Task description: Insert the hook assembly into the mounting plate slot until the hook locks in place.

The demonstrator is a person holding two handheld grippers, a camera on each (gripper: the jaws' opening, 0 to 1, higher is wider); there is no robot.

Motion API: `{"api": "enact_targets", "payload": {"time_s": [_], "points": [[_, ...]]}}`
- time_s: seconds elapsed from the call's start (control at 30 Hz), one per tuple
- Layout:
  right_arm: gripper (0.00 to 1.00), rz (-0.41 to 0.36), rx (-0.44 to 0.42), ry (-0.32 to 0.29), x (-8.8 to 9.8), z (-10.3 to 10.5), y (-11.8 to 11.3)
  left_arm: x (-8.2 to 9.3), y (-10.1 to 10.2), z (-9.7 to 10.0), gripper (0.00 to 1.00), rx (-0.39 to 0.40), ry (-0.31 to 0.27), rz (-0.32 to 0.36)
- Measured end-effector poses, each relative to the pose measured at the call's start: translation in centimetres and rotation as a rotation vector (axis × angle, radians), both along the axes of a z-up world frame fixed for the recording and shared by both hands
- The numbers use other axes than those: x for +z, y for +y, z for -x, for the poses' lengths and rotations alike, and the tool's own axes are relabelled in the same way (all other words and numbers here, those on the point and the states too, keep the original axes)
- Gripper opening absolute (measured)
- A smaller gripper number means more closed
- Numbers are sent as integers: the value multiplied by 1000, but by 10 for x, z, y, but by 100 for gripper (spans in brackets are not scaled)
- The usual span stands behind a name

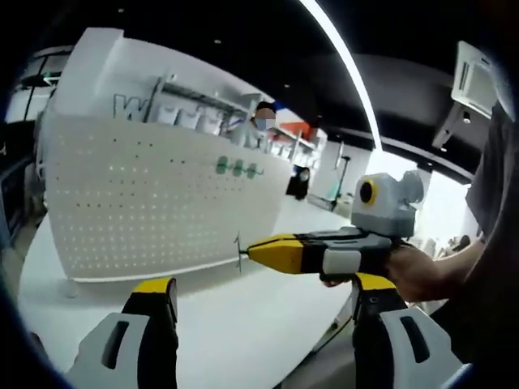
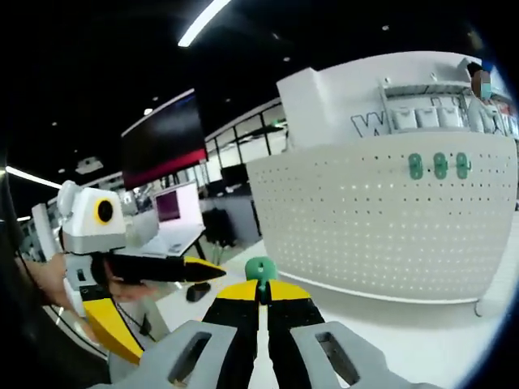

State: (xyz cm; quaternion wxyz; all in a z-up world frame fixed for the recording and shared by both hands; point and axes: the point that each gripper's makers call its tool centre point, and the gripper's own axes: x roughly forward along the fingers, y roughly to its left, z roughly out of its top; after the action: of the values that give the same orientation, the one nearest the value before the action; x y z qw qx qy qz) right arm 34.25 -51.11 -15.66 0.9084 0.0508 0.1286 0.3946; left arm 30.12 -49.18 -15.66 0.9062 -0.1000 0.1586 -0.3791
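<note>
Behind the pegboard (image 1: 154, 198), a person (image 1: 263, 120) and white wall (image 1: 105, 61).

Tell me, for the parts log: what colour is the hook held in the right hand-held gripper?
Green hook, clearest in the right gripper view.

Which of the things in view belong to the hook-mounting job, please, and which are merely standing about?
Belonging to the job:
- white perforated pegboard panel
- green plastic hook clamped in the right gripper
- three green hooks already on the panel
- left gripper, jaws apart

Standing about:
- dark wall screen
- open laptop
- white table
</note>
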Motion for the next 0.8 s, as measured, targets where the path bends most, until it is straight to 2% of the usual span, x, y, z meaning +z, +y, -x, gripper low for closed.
{"api": "enact_targets", "payload": {"time_s": [0.27, 0.8], "points": [[0, 42, -68, -48, 1, -24, -21, 0, 3, -4, 100, 21, -1, -5], [0, 110, -244, -100, -2, -83, -84, -2, 12, -10, 100, 50, 5, -23]]}}
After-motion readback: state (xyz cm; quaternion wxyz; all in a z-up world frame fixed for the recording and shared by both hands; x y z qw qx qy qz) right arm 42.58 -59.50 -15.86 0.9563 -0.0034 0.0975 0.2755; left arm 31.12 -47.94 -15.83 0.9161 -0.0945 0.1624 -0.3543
